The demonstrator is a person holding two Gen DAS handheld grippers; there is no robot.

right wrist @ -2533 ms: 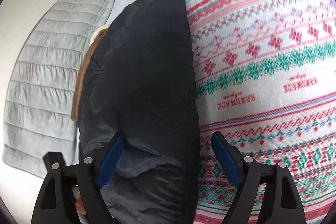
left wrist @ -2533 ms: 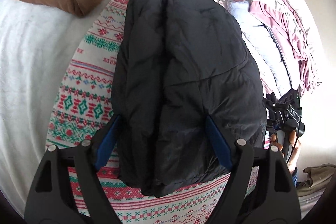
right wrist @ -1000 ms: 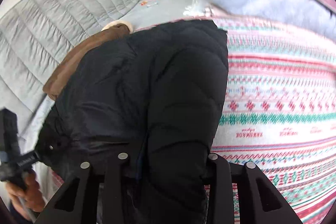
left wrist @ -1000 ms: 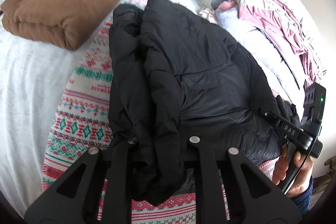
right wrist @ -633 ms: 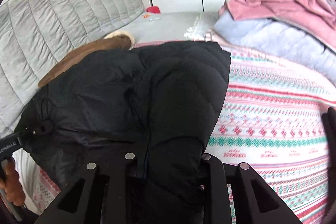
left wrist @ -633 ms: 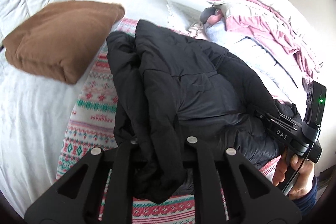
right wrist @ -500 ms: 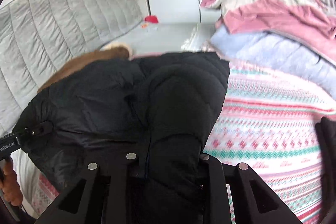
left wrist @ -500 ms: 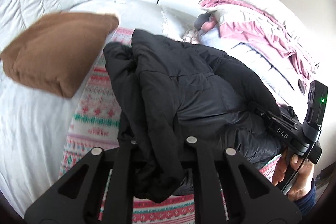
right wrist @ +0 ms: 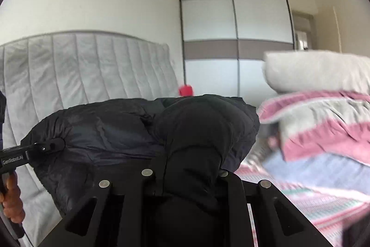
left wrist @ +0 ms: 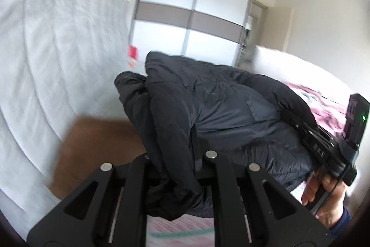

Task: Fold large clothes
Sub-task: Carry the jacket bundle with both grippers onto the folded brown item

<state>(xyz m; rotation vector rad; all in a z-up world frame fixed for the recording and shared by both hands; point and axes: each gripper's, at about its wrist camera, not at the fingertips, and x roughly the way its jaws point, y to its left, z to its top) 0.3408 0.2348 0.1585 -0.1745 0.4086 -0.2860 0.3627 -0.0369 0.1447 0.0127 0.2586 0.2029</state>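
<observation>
Bright daylight, motion blur, fisheye warping

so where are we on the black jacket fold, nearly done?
Partway. Done: the black puffer jacket is already doubled lengthwise into a narrow bundle. In hand: the left gripper and right gripper each clamp its near edge, with that end raised off the patterned blanket. Left: carry that end over the far end for the crosswise fold, lay it down, release.

Left hand-held gripper [left wrist: 177, 161]: matte black frame with silver round screws. Right hand-held gripper [right wrist: 185, 174]: likewise, white lettering, green indicator light. Dark blue sleeve [left wrist: 340, 227] at wrist.
</observation>
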